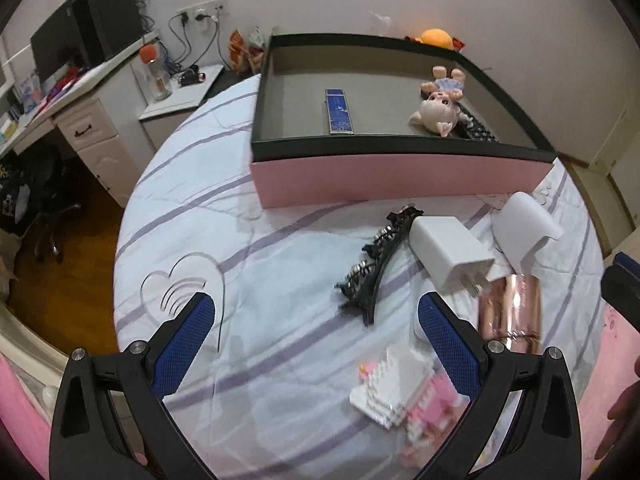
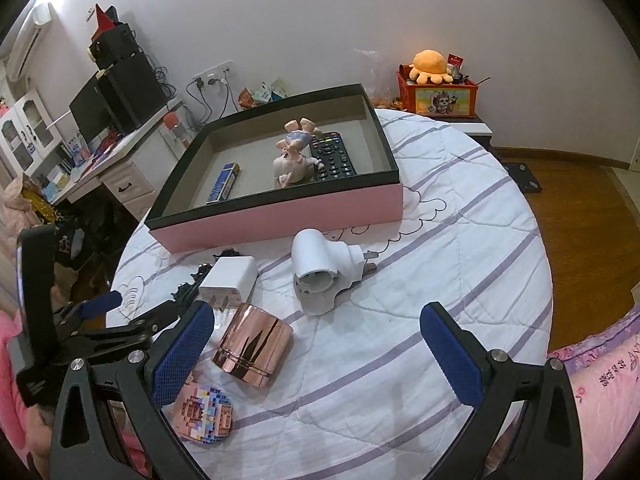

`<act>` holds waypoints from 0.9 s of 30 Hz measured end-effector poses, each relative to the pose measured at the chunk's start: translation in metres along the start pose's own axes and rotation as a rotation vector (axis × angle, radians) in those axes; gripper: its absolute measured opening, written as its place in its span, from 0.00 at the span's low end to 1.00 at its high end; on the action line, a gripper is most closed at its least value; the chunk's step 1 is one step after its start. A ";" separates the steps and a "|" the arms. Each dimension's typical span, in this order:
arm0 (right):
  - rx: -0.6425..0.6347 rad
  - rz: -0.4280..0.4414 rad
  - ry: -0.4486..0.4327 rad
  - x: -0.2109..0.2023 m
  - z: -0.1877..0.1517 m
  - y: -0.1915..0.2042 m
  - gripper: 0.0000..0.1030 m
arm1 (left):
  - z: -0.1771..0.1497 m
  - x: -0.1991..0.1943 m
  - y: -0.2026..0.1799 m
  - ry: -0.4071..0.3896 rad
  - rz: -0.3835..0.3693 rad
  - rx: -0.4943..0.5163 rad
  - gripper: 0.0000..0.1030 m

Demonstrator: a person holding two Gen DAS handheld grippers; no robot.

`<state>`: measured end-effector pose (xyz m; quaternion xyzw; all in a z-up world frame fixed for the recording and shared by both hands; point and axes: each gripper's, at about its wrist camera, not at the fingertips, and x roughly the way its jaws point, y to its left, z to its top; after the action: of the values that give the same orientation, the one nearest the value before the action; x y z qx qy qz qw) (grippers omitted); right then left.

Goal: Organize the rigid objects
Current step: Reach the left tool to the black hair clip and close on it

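A pink box with a black rim (image 1: 400,178) (image 2: 280,216) stands on the bed. In it lie a blue bar (image 1: 339,111) (image 2: 223,182), a pig doll (image 1: 438,110) (image 2: 294,160) and a black remote (image 2: 333,156). In front of it lie a black hair clip (image 1: 376,264), a white charger (image 1: 450,254) (image 2: 230,278), a white plug adapter (image 1: 524,226) (image 2: 322,276), a rose-gold cylinder (image 1: 512,308) (image 2: 252,346) and a pink-and-white block model (image 1: 400,392) (image 2: 204,410). My left gripper (image 1: 316,320) is open and empty over the quilt, near the clip. My right gripper (image 2: 316,324) is open and empty, right of the cylinder.
The bed has a white quilt with purple stripes (image 1: 240,216) (image 2: 460,240). A desk with a monitor (image 1: 72,48) (image 2: 96,120) stands to the left. A red toy bin with an orange plush (image 2: 438,88) sits by the wall. Wooden floor (image 2: 576,216) lies right of the bed.
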<state>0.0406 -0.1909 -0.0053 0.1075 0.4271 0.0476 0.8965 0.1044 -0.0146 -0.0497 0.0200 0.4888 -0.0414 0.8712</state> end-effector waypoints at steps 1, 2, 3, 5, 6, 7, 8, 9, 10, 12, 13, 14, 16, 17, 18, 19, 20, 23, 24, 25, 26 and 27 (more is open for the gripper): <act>0.002 -0.004 0.002 0.001 0.001 0.000 1.00 | 0.003 0.004 -0.002 0.003 0.001 0.011 1.00; 0.005 -0.007 0.004 0.003 0.001 -0.001 1.00 | 0.005 0.006 -0.003 0.005 0.001 0.020 1.00; 0.008 -0.012 0.007 0.005 0.002 -0.002 1.00 | 0.007 0.009 -0.004 0.010 0.003 0.032 1.00; 0.012 -0.020 0.012 0.008 0.004 -0.003 1.00 | 0.010 0.017 -0.008 0.020 0.008 0.059 1.00; 0.013 -0.023 0.015 0.010 0.005 -0.004 1.00 | 0.011 0.022 -0.010 0.028 0.017 0.075 1.00; 0.013 -0.027 0.018 0.012 0.005 -0.004 1.00 | 0.012 0.028 -0.012 0.040 0.028 0.094 1.00; 0.012 -0.030 0.021 0.013 0.006 -0.004 1.00 | 0.013 0.033 -0.014 0.050 0.035 0.108 1.00; 0.010 -0.035 0.025 0.015 0.006 -0.003 1.00 | 0.014 0.037 -0.015 0.056 0.039 0.116 0.99; 0.009 -0.039 0.027 0.016 0.007 -0.003 1.00 | 0.015 0.039 -0.013 0.051 0.035 0.107 0.99; 0.008 -0.044 0.033 0.019 0.008 -0.003 1.00 | 0.018 0.043 -0.011 0.057 0.015 0.096 0.99; 0.008 -0.047 0.035 0.020 0.009 -0.004 1.00 | 0.020 0.044 -0.011 0.057 0.013 0.096 0.99; 0.009 -0.049 0.036 0.021 0.009 -0.004 1.00 | 0.021 0.046 -0.011 0.054 0.009 0.096 0.98; 0.010 -0.054 0.040 0.023 0.010 -0.005 1.00 | 0.024 0.047 -0.011 0.048 -0.015 0.100 0.94; 0.010 -0.055 0.042 0.024 0.010 -0.005 1.00 | 0.025 0.047 -0.010 0.043 -0.030 0.103 0.88; 0.011 -0.056 0.044 0.025 0.010 -0.006 1.00 | 0.027 0.046 -0.010 0.041 -0.042 0.106 0.80; 0.012 -0.056 0.045 0.025 0.010 -0.006 1.00 | 0.027 0.045 -0.011 0.037 -0.051 0.109 0.76; 0.013 -0.056 0.046 0.026 0.011 -0.006 1.00 | 0.028 0.044 -0.012 0.033 -0.055 0.112 0.68; 0.013 -0.055 0.047 0.027 0.011 -0.005 1.00 | 0.026 0.042 -0.013 0.026 -0.062 0.121 0.56; 0.010 -0.053 0.046 0.026 0.011 -0.004 1.00 | 0.026 0.041 -0.012 0.024 -0.064 0.120 0.47; 0.008 -0.052 0.046 0.026 0.011 -0.004 1.00 | 0.026 0.039 -0.009 0.023 -0.075 0.114 0.41; 0.006 -0.050 0.045 0.026 0.011 -0.003 1.00 | 0.026 0.038 -0.008 0.024 -0.085 0.107 0.27; 0.003 -0.049 0.043 0.025 0.011 -0.003 1.00 | 0.026 0.036 -0.004 0.031 -0.109 0.090 0.22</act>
<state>0.0648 -0.1908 -0.0186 0.0974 0.4488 0.0274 0.8879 0.1448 -0.0223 -0.0665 0.0331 0.5001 -0.1105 0.8583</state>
